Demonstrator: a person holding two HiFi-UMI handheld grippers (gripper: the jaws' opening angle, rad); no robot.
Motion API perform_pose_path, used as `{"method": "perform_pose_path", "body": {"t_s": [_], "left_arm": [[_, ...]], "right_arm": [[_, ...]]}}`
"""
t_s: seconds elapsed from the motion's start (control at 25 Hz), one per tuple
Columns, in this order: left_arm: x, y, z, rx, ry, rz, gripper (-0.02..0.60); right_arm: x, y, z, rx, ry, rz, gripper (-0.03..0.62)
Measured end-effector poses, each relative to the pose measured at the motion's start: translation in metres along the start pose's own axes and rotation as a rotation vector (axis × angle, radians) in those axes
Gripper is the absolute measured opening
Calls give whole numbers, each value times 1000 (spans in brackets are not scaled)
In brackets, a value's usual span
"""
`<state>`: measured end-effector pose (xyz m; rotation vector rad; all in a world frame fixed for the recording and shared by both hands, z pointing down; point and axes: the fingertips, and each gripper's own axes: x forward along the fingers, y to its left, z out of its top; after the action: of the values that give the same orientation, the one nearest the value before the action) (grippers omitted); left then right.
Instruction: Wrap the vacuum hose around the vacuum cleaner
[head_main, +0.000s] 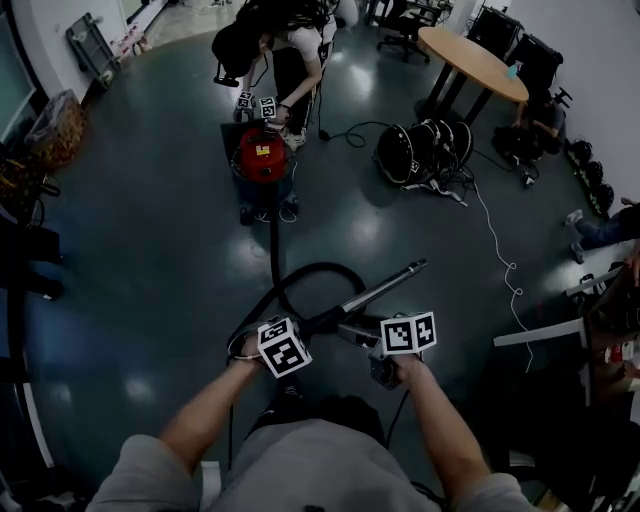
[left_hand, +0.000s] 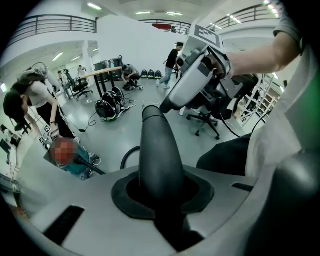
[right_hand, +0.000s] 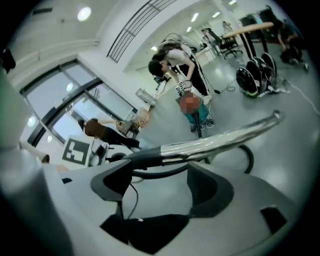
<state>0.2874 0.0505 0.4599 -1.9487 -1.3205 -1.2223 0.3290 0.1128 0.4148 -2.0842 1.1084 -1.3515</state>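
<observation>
Sticking up, clamped in left hand-held gripper (left_hand: 163, 196): vacuum hose (left_hand: 157, 150).

The vacuum cleaner (head_main: 262, 155) I'm watching has a red top over a teal base; its hose (head_main: 273, 250) is black, its wand (head_main: 385, 286) shiny silver. My left hand-held gripper (left_hand: 162, 192) and right hand-held gripper (right_hand: 161, 184) are pale grey with black pads, each bearing a white cube patterned with black squares. The floor (head_main: 150, 250) is glossy dark blue-grey.

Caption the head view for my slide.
Left tool clamps the black hose, open right tool beside the metal wand, red vacuum cleaner ahead.
</observation>
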Motion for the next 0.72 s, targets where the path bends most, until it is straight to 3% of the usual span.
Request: {"method": "perform_pose_path", "body": {"t_s": [0.2,0.36,0.52,0.72], "left_arm": [[11,9,7,-121,-37,59,81],[19,14,31,-171,-72,118,81],[21,12,58,-276,-97,193,81],[27,15,101,-429,-140,312,81]], "right_arm": [[32,6,15,244,-49,111,325],[40,-8,36,382,-77,126,325],[29,-17,51,328,-30,128,324],[4,-24,75,255,36,202,295]]}}
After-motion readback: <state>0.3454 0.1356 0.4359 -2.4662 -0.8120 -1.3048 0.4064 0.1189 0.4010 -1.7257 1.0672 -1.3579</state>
